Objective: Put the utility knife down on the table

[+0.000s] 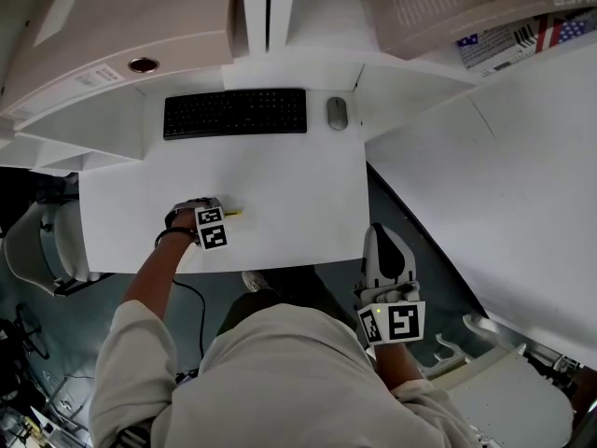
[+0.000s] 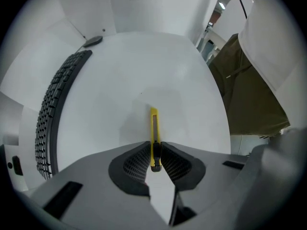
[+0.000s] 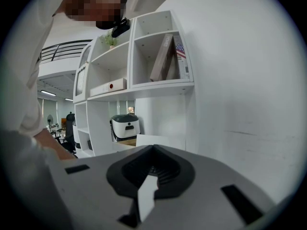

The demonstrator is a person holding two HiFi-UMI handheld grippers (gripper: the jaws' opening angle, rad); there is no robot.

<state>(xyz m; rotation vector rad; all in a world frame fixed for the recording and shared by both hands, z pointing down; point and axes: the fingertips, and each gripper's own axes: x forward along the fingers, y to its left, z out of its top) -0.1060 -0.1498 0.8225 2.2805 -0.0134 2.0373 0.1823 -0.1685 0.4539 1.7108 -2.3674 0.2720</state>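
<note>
Over the near-left part of the white table [image 1: 280, 171], close to its near edge — left gripper [image 2: 154, 152], pointing down, pads pinching the yellow utility knife [image 2: 154, 123] by its dark butt end. Long axis roughly level, lying along the near edge in the head view, tip poking out rightward toward the table's middle. Cannot tell whether touching the tabletop. Bare white surface ahead up to the keyboard [image 1: 235, 112] and mouse [image 1: 337, 113] at the far edge, and rightward to the right edge. Off the near-right corner, well apart — right gripper [image 1: 385, 250], jaws pressed together.
</note>
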